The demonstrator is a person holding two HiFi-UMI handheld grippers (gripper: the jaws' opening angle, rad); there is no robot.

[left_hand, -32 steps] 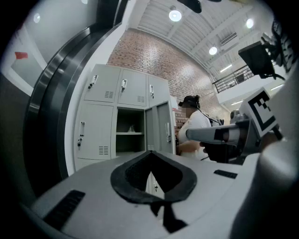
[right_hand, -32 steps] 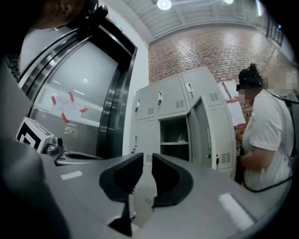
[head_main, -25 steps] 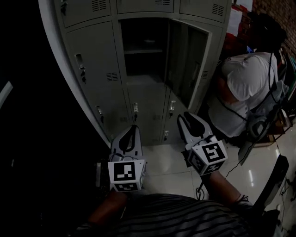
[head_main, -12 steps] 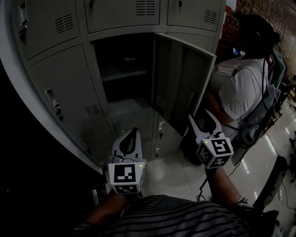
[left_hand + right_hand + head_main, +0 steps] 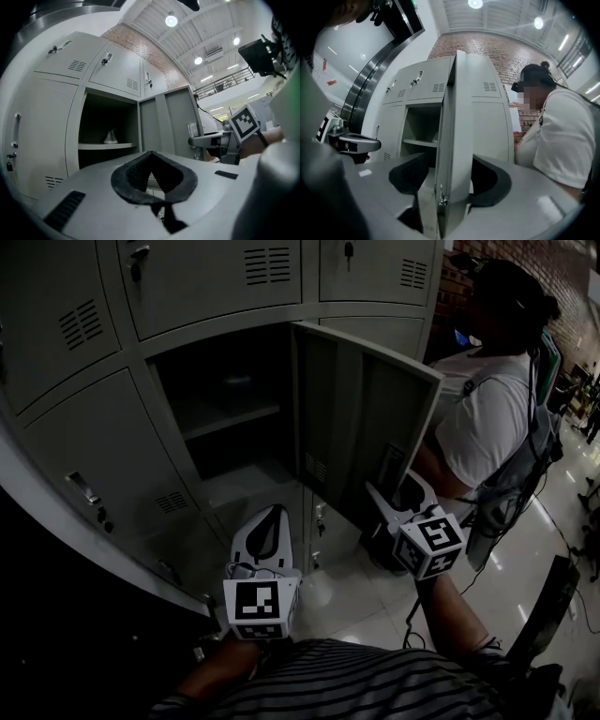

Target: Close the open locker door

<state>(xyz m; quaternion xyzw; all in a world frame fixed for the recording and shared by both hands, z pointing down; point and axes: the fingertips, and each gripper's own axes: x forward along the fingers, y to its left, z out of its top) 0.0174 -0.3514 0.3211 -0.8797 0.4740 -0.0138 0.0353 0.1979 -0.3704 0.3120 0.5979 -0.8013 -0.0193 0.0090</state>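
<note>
The grey locker bank has one open door (image 5: 361, 418) that swings out to the right of its dark compartment (image 5: 225, 418). My right gripper (image 5: 396, 487) is at the door's free lower edge. In the right gripper view the door's edge (image 5: 452, 117) stands between the jaws of the right gripper (image 5: 450, 161). Those jaws are opening, and the left pad (image 5: 412, 173) stands apart from the door. My left gripper (image 5: 269, 514) hangs lower, in front of the lockers below, shut with nothing in it. In its own view the left gripper (image 5: 150, 154) faces the open compartment.
A person in a white shirt (image 5: 487, 418) sits close behind the open door on the right. A small pale object (image 5: 110, 137) lies on the compartment's shelf. Closed locker doors (image 5: 94, 456) surround the open one. Glossy tiled floor (image 5: 356, 596) lies below.
The right gripper has risen from in front of the low lockers to the door's edge and its jaws have spread wide. The view has come closer to the lockers. The left gripper barely moved.
</note>
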